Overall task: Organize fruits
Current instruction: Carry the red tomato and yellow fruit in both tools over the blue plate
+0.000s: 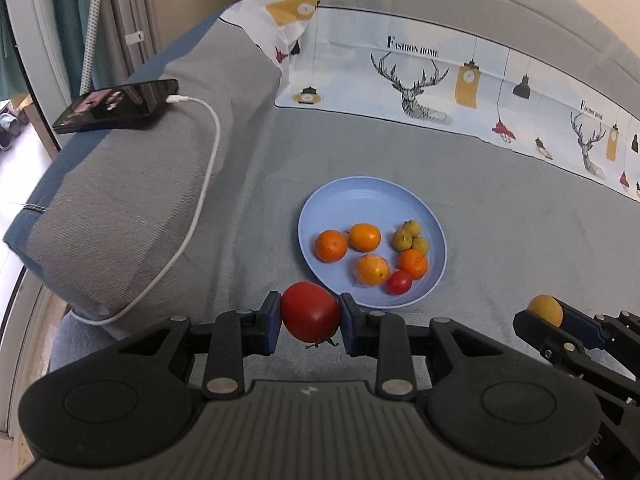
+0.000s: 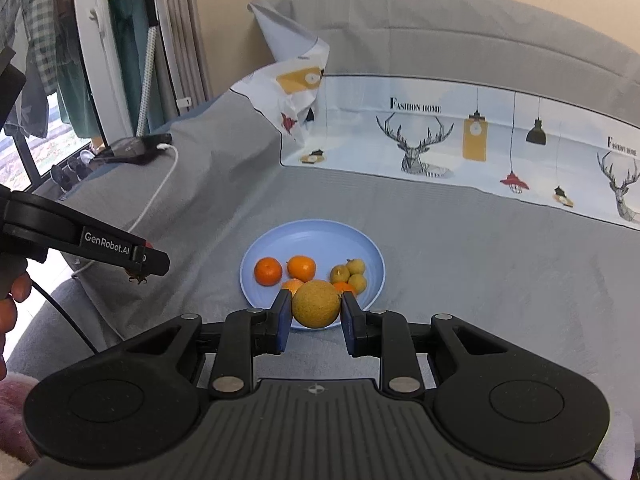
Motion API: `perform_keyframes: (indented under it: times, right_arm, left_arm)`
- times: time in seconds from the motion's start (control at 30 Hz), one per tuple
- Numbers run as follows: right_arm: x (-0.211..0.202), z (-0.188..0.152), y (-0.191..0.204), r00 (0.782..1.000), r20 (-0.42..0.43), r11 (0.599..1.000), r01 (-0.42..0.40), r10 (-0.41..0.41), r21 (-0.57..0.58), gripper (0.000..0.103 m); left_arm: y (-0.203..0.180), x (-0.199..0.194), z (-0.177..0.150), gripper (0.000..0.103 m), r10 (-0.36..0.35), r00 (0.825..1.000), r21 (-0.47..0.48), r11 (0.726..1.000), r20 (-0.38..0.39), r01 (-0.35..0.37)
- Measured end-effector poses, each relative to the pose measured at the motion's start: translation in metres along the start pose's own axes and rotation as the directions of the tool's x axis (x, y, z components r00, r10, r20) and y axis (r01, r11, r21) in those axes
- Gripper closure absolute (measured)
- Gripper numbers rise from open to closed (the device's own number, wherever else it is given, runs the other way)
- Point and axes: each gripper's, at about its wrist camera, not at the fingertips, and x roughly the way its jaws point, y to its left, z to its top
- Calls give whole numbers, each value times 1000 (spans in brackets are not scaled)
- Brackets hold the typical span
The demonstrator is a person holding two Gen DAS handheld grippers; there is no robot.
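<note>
Grey sofa seat [image 1: 500, 240] bore blue plate [image 1: 340, 196]. L gripper [image 1: 310, 318] fingers clamped tomato [image 1: 310, 310] at mid-girth; R gripper [image 2: 316, 312] fingers clamped yellow fruit [image 2: 316, 304]. Tomato prob. soft, bruisable; grip light.

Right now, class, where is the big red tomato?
In the left wrist view, the big red tomato sits clamped in the left tongs, just short of the blue plate's near-left rim.

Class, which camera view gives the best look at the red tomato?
The left wrist view: the tomato sits whole between the left gripper's pads. The right wrist view shows only its stalk and a red sliver.
</note>
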Motion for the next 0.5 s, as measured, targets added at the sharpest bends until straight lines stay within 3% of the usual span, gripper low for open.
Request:
perform_keyframes:
  times: [0.5]
  right_arm:
    - [119,36,-17,996,-89,1000,7,-6,16,76]
  left_arm:
    - [-27,96,67,69,-45,999,33,998,-22,46]
